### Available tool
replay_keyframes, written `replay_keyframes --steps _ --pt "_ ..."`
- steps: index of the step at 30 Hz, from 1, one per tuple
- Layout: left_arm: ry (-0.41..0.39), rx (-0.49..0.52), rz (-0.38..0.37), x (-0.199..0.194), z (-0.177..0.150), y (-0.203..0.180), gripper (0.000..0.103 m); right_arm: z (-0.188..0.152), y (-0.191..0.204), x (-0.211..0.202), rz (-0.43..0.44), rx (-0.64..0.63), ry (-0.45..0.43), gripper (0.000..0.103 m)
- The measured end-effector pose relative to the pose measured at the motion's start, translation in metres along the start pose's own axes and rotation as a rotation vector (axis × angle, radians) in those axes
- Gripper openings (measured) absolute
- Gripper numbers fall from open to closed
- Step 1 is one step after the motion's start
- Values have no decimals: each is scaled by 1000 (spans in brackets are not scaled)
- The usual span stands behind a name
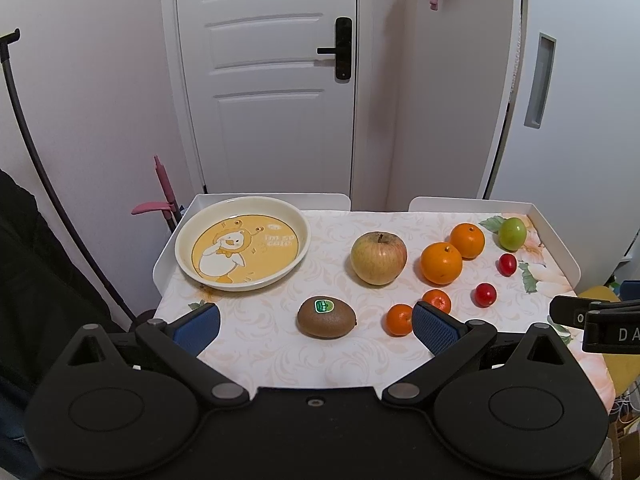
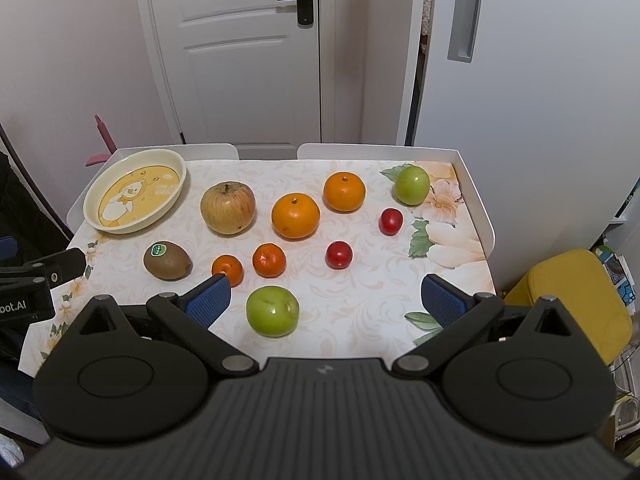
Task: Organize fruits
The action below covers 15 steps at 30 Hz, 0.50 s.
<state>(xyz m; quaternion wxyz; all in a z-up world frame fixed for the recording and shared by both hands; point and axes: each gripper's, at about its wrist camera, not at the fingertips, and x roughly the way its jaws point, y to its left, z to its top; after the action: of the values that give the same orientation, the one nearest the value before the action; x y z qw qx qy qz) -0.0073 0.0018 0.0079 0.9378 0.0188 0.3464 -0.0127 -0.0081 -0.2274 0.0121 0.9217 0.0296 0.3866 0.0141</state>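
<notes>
A cream plate with a yellow duck picture (image 1: 243,242) (image 2: 136,191) sits empty at the table's far left. A kiwi (image 1: 326,317) (image 2: 167,260) lies in front of it. To the right lie an apple (image 1: 378,257) (image 2: 228,207), two oranges (image 1: 441,263) (image 2: 295,215), two small tangerines (image 1: 399,319) (image 2: 269,260), two red cherry tomatoes (image 1: 485,294) (image 2: 339,255) and green fruits (image 1: 512,233) (image 2: 272,311). My left gripper (image 1: 316,326) is open and empty just before the kiwi. My right gripper (image 2: 326,300) is open and empty, with the near green fruit between its fingers.
The table (image 2: 360,300) has a floral cloth and raised white edges. A white door (image 1: 264,80) and cabinet (image 2: 540,60) stand behind. A yellow bin (image 2: 576,300) sits right of the table. A pink-handled tool (image 1: 160,200) leans at the far left.
</notes>
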Motion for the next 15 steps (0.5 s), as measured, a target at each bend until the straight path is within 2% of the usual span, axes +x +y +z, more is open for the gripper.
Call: replay_keyframes --steps 15 --pt "-10 4 6 -2 -1 -3 103 1 -1 -3 5 6 -12 103"
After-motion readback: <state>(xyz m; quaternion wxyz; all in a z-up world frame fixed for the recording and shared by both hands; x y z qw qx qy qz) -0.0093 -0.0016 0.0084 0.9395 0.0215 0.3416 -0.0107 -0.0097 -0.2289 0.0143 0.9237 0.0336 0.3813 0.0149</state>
